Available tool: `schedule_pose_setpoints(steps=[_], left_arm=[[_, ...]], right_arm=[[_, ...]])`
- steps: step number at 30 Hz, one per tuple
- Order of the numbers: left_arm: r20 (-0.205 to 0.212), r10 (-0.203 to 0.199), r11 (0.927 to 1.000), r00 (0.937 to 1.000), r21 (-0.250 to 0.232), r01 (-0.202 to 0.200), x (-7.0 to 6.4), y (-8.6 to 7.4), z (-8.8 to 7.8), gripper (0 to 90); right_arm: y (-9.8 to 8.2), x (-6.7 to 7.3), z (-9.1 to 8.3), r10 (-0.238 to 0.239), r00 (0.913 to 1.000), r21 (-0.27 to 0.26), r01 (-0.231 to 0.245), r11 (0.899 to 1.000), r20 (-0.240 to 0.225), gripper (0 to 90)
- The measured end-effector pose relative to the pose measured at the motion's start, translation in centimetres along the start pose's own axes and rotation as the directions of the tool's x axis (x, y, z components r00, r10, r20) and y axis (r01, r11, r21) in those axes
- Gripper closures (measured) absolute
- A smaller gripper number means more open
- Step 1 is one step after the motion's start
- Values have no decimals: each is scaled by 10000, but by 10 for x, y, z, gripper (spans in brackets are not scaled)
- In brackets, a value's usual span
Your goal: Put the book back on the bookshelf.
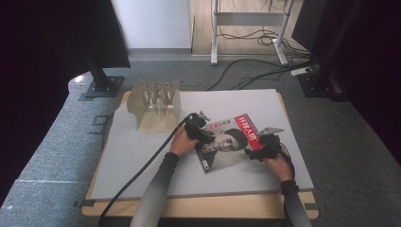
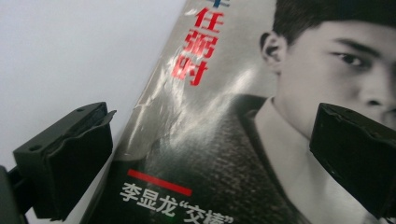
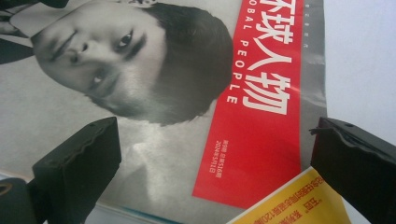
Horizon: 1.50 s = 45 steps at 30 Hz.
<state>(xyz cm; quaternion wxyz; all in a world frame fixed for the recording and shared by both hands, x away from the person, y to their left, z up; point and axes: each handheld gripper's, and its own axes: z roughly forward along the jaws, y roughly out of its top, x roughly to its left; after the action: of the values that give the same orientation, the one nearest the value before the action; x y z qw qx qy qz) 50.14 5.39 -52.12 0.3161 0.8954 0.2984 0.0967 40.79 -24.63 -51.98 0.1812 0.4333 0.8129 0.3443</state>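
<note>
Likely prepping a lift: left gripper (image 1: 204, 132) & right gripper (image 1: 257, 150), jaws apart, flank magazine (image 1: 227, 146) edges on table (image 1: 142, 156).

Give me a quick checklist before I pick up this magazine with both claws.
1. Left claw open: ok, jaws spread apart.
2. Right claw open: ok.
3. Left claw straddles the magazine edge: ok, one jaw over the white board, one over the cover.
4. Right claw at the opposite edge: ok.
5. Jaws low enough to slip under: cannot tell.
6. Wooden rack stands apart: ok.
</note>
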Motion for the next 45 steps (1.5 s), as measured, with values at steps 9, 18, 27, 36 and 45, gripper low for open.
schedule_pose_setpoints(steps=[9,18,27,36,45], left_arm=[[213,-288,9993,9994,-252,294,6,-2,3,0],[344,-104,9993,9994,-345,116,0,-5,3,0],[312,-212,9984,9993,-511,228,-5,-11,0,0],[322,-157,9988,9994,-467,172,-11,-17,-5,0],[366,-19,9999,9993,-136,24,-23,-29,-18,0]], right_arm=[[-3,-9,9,172,9998,171,-171,9997,-33,12],[0,-10,14,87,10000,164,-86,9998,-37,10],[0,-10,12,64,10000,128,-63,9999,-72,66],[-5,-21,10,641,9979,22,-641,9979,-5,72],[-8,-13,6,435,9989,103,-433,9990,-197,72]])
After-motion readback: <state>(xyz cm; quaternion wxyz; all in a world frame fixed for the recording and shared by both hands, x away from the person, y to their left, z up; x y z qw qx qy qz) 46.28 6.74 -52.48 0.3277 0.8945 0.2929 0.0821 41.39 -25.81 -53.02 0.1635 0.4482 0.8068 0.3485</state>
